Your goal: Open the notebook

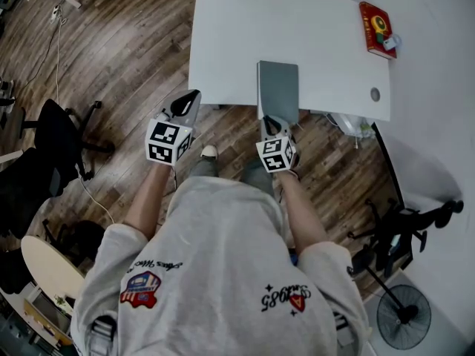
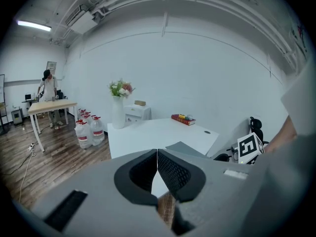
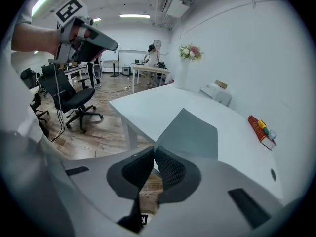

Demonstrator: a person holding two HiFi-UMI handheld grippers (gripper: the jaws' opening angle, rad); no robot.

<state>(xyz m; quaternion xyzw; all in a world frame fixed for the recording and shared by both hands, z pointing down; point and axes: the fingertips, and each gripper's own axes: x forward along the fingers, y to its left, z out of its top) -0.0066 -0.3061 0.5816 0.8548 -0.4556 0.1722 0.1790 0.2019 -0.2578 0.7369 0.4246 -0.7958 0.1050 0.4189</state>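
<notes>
A closed grey notebook lies at the near edge of the white table, overhanging it slightly. My right gripper sits at the notebook's near end. In the right gripper view the notebook has its near edge tilted up off the table, with my right gripper pinched shut on its near corner. My left gripper hovers beside the table's near left corner, off the notebook. Its jaws meet at the tips with nothing between them, as the left gripper view shows; the notebook lies to their right.
A red book with small items on it lies at the table's far right, near a round cable hole. A vase of flowers stands at the far corner. Water bottles, a black office chair and a floor fan surround the table.
</notes>
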